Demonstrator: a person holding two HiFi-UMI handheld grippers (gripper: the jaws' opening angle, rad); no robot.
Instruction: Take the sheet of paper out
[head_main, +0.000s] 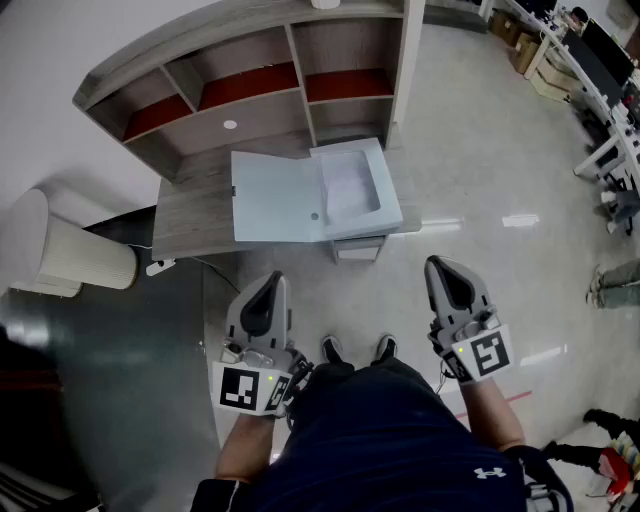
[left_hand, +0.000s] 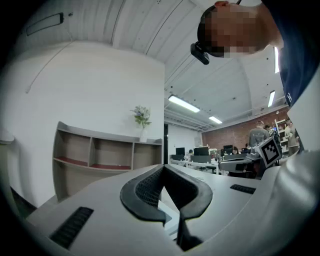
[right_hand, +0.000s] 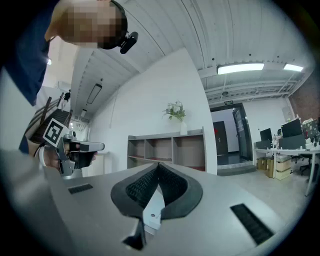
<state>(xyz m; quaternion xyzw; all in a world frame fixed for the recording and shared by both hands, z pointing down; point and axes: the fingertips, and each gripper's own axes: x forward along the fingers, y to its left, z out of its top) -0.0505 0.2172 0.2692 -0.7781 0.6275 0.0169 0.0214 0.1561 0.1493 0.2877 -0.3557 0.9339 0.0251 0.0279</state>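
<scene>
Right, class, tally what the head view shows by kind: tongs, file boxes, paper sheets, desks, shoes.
Grey handheld tongs: 2, left and right
Open pale blue plastic file box: 1
White sheet of paper in it: 1
Grey wooden desk with shelves: 1
Black shoes: 2
Total: 7

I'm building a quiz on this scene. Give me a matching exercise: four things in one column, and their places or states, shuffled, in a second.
Things:
1. box
2. paper
3. left gripper
4. vase

Places or states:
A. on top of the shelf
B. shut and empty
C. open on the desk
D. inside the box

Pairs: 1-C, 2-D, 3-B, 4-A
</scene>
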